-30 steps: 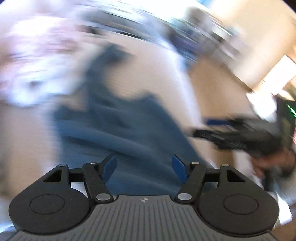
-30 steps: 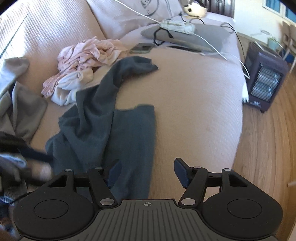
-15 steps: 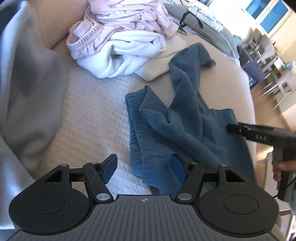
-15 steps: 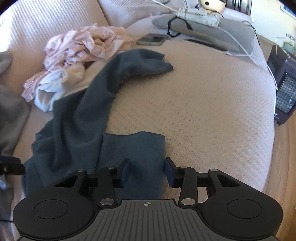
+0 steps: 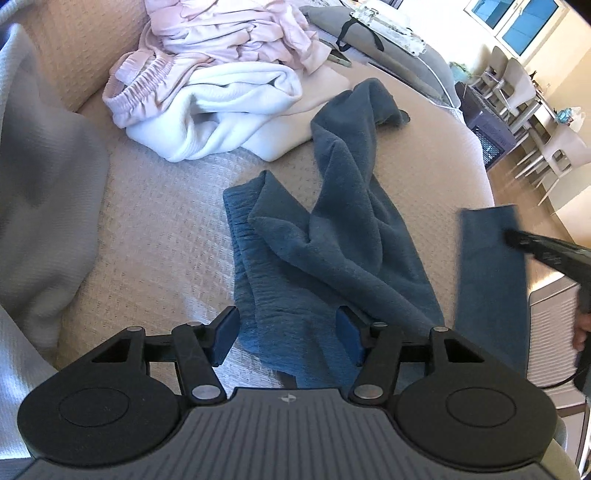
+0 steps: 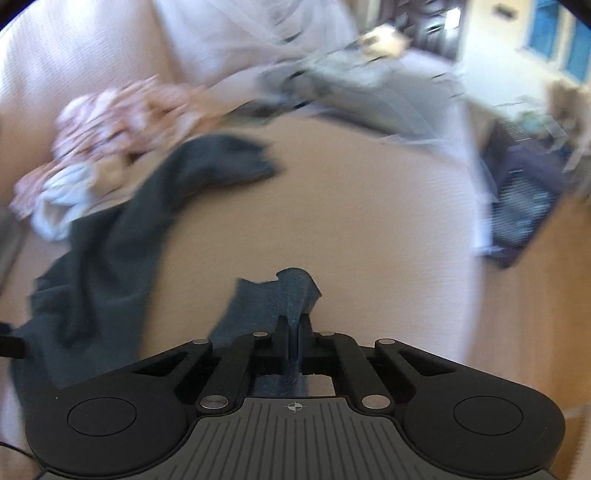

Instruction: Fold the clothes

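A pair of dark blue fleece trousers [image 5: 332, 240] lies crumpled on the beige bedspread [image 5: 155, 229]. My left gripper [image 5: 288, 336] is open, its fingers on either side of the waistband end. My right gripper [image 6: 294, 332] is shut on the hem of one trouser leg [image 6: 291, 291] and holds it raised. In the left wrist view that leg [image 5: 487, 266] hangs at the right, with the right gripper [image 5: 517, 238] on it. The other leg [image 6: 207, 170] stretches toward the pillows. The right wrist view is blurred.
A pile of pink and white clothes [image 5: 221, 74] lies at the back left. A grey garment [image 5: 40, 192] lies at the left. A grey pillow with a power strip [image 5: 388, 26] is at the back. A dark heater [image 6: 524, 206] stands on the wood floor beside the bed.
My right gripper has closed on the trouser leg hem and lifted it. My left gripper has moved in closer over the waistband end, still open.
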`<control>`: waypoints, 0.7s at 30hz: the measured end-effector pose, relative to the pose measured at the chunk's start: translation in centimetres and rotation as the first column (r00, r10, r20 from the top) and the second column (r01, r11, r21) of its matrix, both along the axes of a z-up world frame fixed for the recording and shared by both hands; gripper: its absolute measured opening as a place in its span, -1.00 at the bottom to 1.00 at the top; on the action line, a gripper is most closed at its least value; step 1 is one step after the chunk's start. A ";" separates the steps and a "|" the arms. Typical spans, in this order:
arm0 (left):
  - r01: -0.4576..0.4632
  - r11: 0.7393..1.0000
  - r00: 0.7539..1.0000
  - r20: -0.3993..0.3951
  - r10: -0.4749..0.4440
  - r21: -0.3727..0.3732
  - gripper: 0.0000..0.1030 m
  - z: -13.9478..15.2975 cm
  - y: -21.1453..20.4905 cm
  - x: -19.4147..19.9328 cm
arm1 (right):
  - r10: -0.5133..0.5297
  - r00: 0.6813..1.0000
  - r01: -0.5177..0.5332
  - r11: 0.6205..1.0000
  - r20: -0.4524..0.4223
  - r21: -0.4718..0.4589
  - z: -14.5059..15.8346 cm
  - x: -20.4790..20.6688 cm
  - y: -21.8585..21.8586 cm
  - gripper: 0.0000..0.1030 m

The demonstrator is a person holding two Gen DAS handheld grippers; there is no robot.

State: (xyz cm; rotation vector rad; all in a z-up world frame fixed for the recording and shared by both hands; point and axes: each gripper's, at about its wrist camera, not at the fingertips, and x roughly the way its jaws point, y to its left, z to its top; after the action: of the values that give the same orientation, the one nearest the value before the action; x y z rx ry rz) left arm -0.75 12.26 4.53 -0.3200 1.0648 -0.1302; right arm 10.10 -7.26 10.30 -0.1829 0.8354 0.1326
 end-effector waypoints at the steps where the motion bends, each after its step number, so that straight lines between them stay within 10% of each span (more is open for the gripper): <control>1: 0.003 1.000 1.000 0.002 -0.003 -0.001 0.09 0.0 -0.1 -0.1 | -0.045 0.999 0.046 0.998 0.026 -0.031 0.6 -0.6 -1.5 -0.93; 12: -0.005 1.000 1.000 0.029 0.005 -0.001 0.39 0.9 -0.3 -0.6 | -0.417 0.898 0.439 0.875 0.141 -0.207 2.2 -4.4 -15.4 -0.93; 21: -0.008 1.000 1.000 0.016 0.008 -0.007 0.51 0.8 -0.4 -0.8 | -0.411 0.911 0.383 0.861 -0.015 -0.336 -2.3 -5.7 -15.3 -0.79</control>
State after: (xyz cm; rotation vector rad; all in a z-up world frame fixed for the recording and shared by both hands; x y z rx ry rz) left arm -1.51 11.88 5.36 -0.3291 1.0475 -0.1293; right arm 4.43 -22.59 8.01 -0.3132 0.9627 -0.3951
